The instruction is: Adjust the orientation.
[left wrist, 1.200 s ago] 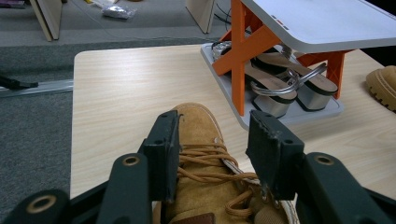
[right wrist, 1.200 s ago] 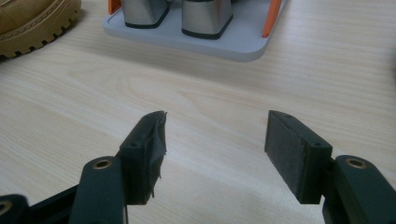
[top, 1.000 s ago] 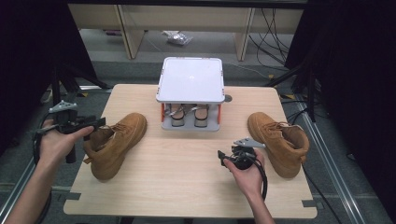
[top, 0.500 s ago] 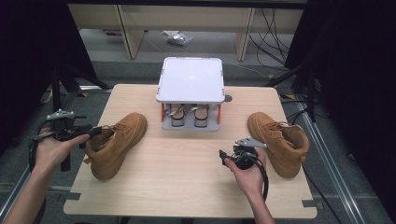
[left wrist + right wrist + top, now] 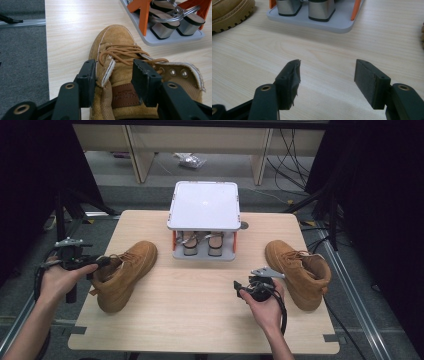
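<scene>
A tan lace-up boot (image 5: pixel 125 272) lies on the left of the wooden table (image 5: pixel 200 310). My left gripper (image 5: pixel 102 262) is at its opening. In the left gripper view the jaws of this gripper (image 5: pixel 113 72) stand wide on either side of the boot's tongue (image 5: pixel 123 91) and one collar flap. They have just been closing a little, and I see no clamping. The boot's toe (image 5: pixel 117 40) points away. The second tan boot (image 5: pixel 300 272) lies at the right. Beside it my right gripper (image 5: pixel 241 287) rests low over bare wood, open and empty (image 5: pixel 327 75).
A grey rack with a white lid (image 5: pixel 204 205) stands at the table's back middle, holding a pair of heeled shoes (image 5: pixel 200 242) between orange posts (image 5: pixel 143 15). Its base (image 5: pixel 337 23) lies ahead of the right gripper. Dark floor, cables and rails surround the table.
My left gripper has shifted slightly toward the near edge, staying at the boot's opening. The right hand and both boots are where they were.
</scene>
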Tool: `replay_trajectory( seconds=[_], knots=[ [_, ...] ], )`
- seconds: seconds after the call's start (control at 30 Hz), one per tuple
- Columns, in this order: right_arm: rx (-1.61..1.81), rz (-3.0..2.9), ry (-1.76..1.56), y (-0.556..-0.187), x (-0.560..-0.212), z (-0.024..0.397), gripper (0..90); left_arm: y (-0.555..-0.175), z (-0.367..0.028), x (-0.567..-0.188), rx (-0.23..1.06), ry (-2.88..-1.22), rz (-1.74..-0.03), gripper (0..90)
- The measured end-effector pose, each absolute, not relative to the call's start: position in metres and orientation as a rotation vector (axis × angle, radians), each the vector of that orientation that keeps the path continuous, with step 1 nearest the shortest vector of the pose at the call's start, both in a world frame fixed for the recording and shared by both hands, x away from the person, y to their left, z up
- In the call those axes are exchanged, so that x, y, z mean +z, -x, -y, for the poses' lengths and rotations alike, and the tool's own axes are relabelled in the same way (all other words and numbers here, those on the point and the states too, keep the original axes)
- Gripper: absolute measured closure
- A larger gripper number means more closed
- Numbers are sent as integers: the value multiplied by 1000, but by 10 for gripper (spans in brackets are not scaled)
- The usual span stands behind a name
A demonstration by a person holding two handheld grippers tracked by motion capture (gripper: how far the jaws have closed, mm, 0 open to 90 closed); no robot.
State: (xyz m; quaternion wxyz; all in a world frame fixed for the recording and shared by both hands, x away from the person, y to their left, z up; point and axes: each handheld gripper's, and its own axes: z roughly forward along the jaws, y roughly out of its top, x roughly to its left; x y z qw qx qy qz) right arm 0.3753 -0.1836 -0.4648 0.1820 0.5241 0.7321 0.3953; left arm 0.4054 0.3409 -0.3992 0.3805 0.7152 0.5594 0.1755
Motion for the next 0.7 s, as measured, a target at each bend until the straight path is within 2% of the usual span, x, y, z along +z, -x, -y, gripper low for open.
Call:
replay_trajectory(
  seconds=[0.1, 0.33, 0.7],
  knots=[
    [1139, -2079, -1475, -376, -466, 183, 385, -405, -341, -401, 478, -1836, -1439, 574],
    [1140, -2053, -1467, -376, -467, 183, 390, -407, -346, -410, 425, -1867, -1464, 609],
    [1135, -2061, -1524, -374, -468, 181, 388, -411, -346, -410, 399, -1896, -1505, 750]
  ],
)
